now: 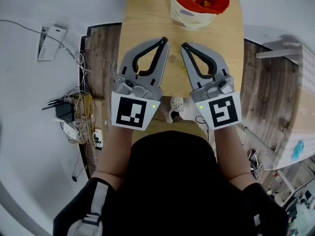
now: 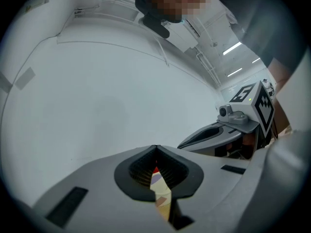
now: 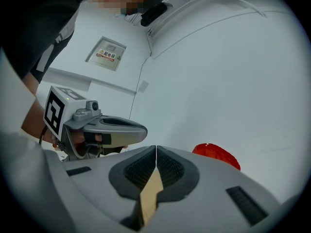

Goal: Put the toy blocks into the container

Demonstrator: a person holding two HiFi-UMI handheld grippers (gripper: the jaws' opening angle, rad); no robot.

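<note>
Left gripper (image 1: 165,40): jaws together, nothing held.
Right gripper (image 1: 184,46): jaws together, nothing held.
Container (image 1: 189,16): far end of table (image 1: 142,18), ahead of both tips, right gripper nearer. No blocks seen outside it.

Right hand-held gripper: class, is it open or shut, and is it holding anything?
Shut and empty: the right hand-held gripper shows its jaws meeting at the tips in its own view, nothing between them.

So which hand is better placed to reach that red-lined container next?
Probably right. The right gripper has its tip nearer the container, which sits toward that side of the wooden table; the left gripper is slightly farther. Both are shut and empty.
</note>
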